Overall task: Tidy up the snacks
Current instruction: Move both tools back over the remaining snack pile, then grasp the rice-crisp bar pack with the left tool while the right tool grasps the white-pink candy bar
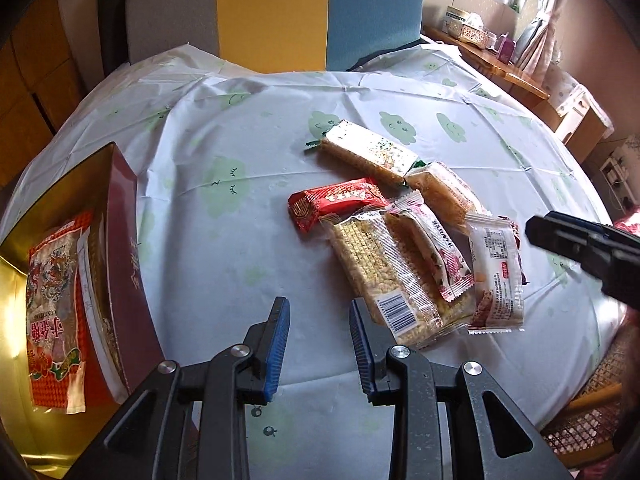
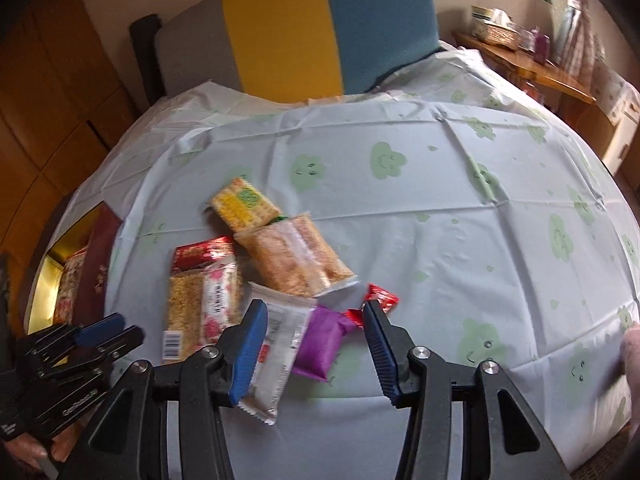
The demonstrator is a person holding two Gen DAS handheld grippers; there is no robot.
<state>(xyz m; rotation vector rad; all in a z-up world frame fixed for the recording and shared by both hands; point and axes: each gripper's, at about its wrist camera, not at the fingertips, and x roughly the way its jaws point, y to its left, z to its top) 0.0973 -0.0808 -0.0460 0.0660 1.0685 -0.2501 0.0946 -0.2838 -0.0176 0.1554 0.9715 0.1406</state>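
A pile of wrapped snacks lies on the table: a clear-wrapped grain bar [image 1: 384, 276] [image 2: 182, 312], a red packet [image 1: 336, 202] [image 2: 202, 252], a white packet [image 1: 496, 272] [image 2: 276, 348], a purple packet [image 2: 320, 340] and a small red one [image 2: 380, 298]. A dark red box [image 1: 124, 256] [image 2: 96, 280] with a gold inside stands at the left and holds a red-orange snack bag [image 1: 56, 316]. My left gripper [image 1: 320, 316] is open and empty, just left of the grain bar. My right gripper [image 2: 316, 320] is open above the white and purple packets.
The table has a white cloth with green flowers [image 1: 224, 192] [image 2: 440, 248]. A grey, yellow and blue chair back [image 1: 276, 12] [image 2: 296, 28] stands behind it. A wooden side table [image 1: 500, 68] with small items is at the far right.
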